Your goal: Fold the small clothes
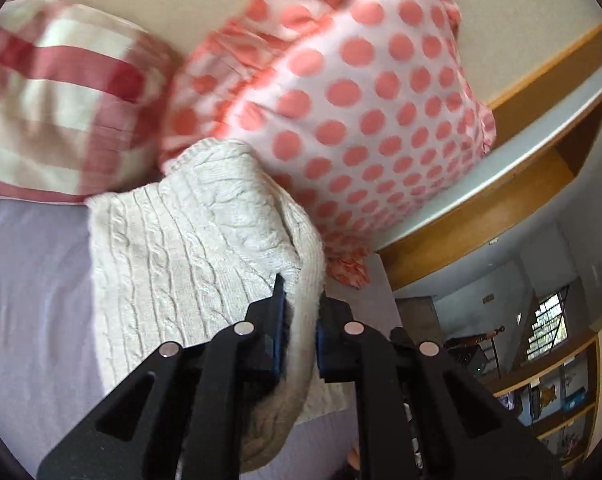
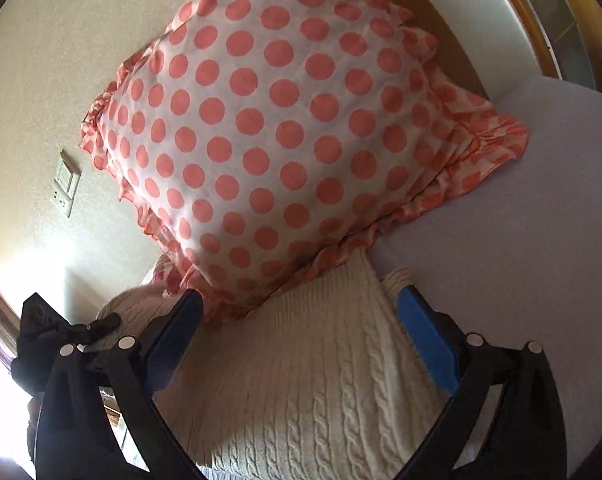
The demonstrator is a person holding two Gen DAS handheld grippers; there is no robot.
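A cream cable-knit sweater point(image 1: 181, 256) lies on the lilac bed sheet point(image 1: 25, 280), its far end against the pillows. My left gripper point(image 1: 301, 300) is shut on a folded edge of the sweater, which bunches between the fingers. In the right wrist view the sweater point(image 2: 301, 380) spreads flat below my right gripper point(image 2: 299, 300), which is open wide above it and holds nothing. The left gripper point(image 2: 105, 322) shows at that view's left edge, at the sweater's far side.
A white pillow with coral dots point(image 1: 373, 112) point(image 2: 269, 128) leans on the wall behind the sweater. A red checked pillow point(image 1: 61, 100) lies beside it. A wooden bed frame point(image 1: 521, 184) and shelves point(image 1: 561, 392) stand at the right. A wall socket point(image 2: 66, 183) shows.
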